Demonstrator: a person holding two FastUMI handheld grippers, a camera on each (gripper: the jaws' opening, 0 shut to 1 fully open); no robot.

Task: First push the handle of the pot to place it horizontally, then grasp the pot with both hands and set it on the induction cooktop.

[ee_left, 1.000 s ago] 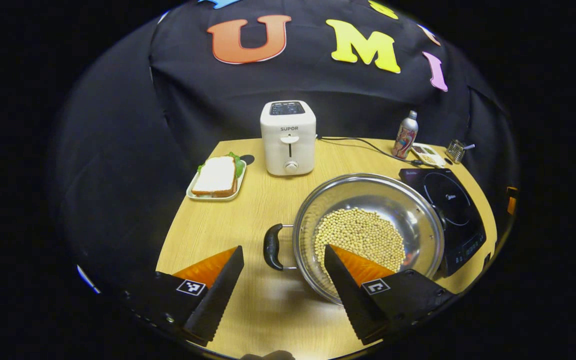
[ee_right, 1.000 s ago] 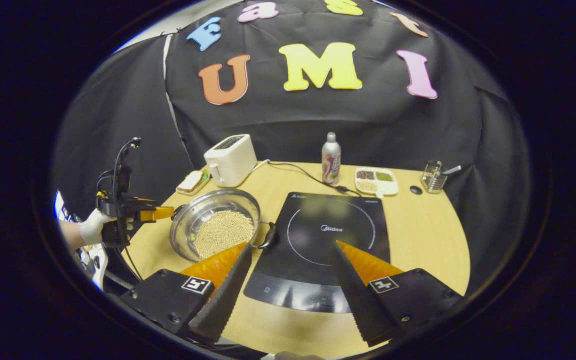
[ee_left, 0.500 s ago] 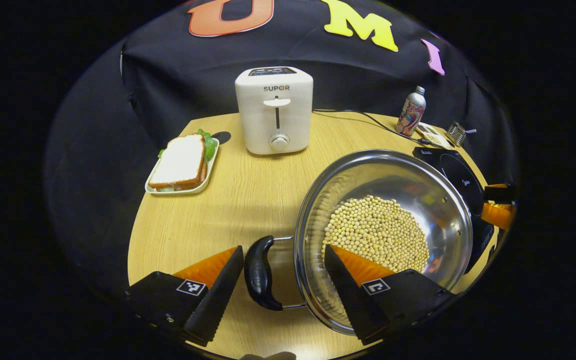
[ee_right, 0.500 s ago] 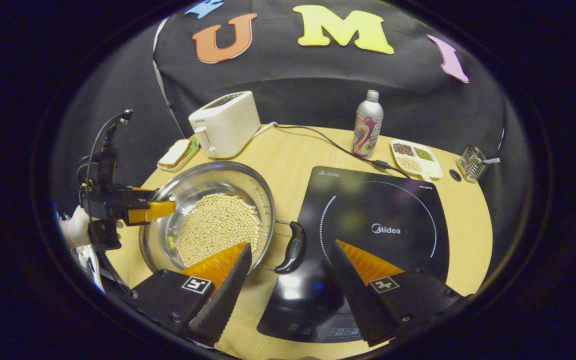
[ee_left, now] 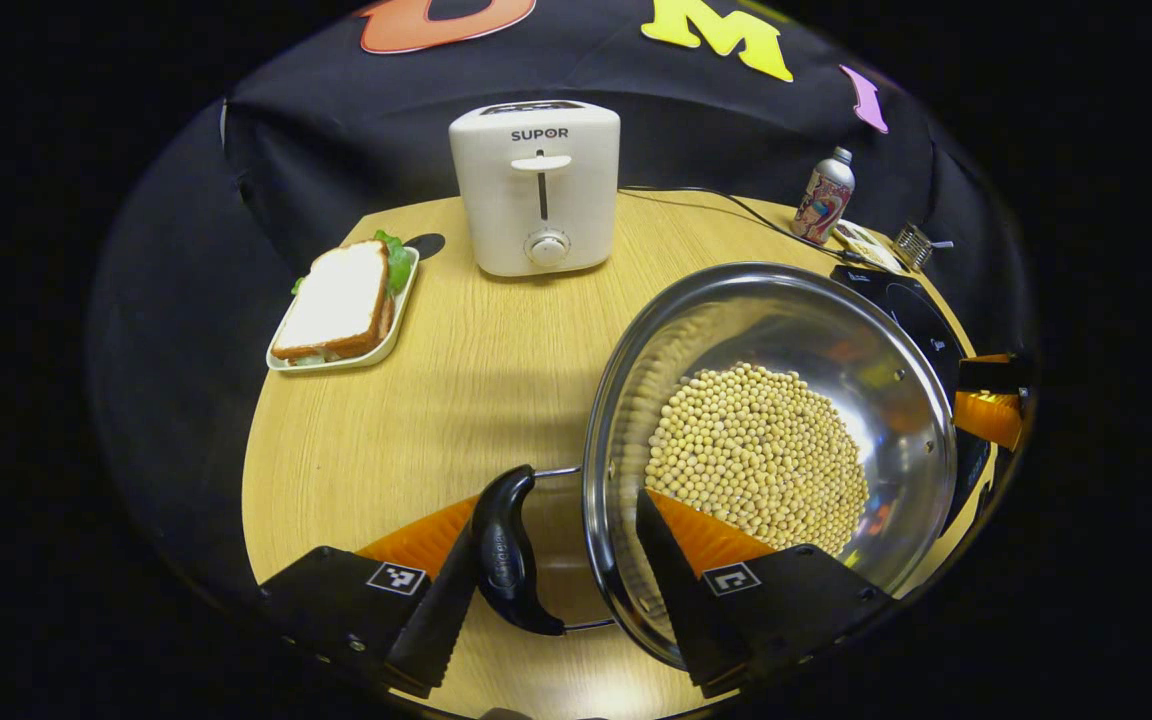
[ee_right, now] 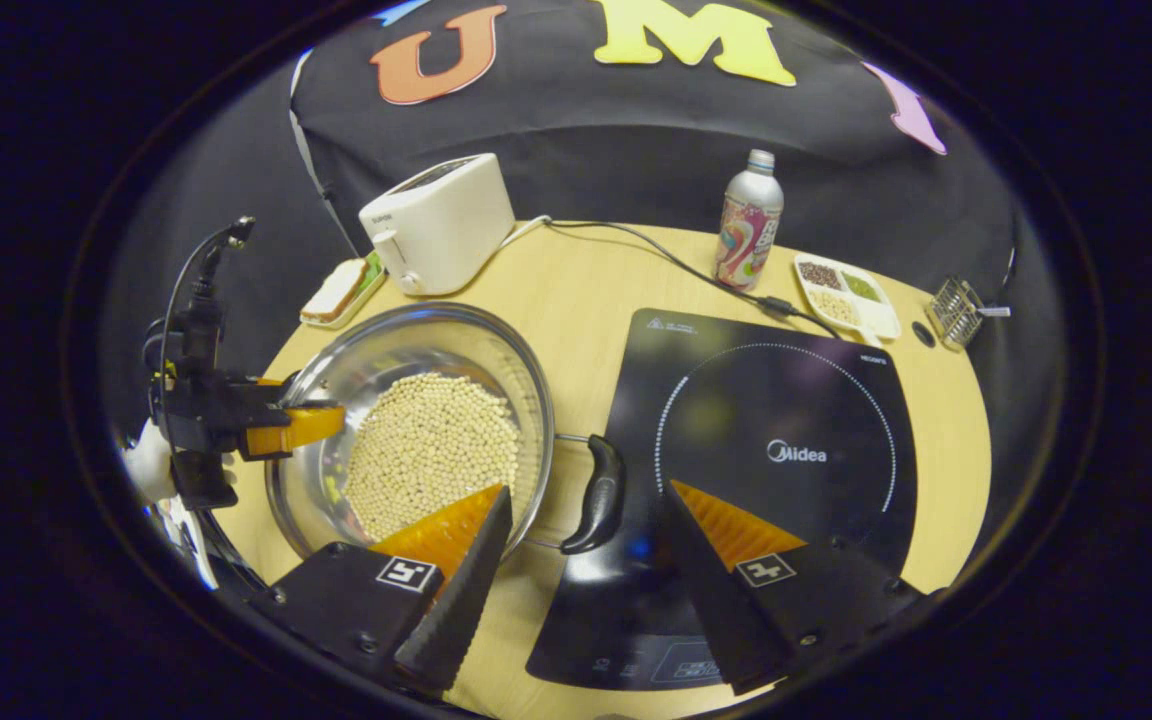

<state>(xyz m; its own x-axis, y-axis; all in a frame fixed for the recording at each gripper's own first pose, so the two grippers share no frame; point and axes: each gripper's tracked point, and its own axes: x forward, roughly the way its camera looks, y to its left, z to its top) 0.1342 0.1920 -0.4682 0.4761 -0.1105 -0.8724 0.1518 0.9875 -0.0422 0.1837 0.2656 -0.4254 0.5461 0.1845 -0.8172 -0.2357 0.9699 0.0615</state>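
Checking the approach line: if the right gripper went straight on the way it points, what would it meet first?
Most likely the pot's black handle, which lies between the open fingers of the right gripper, over the cooktop edge; depth is uncertain.

We see our left gripper (ee_left: 546,590) and right gripper (ee_right: 576,580) as black wedge-shaped bodies, each with 2 tapering fingers with ridged inner faces. Each finger block carries 1 small square black-and-white marker and small screws. A black cable loops above the left gripper in the right gripper view, and our hand (ee_right: 141,462) wears a white glove.
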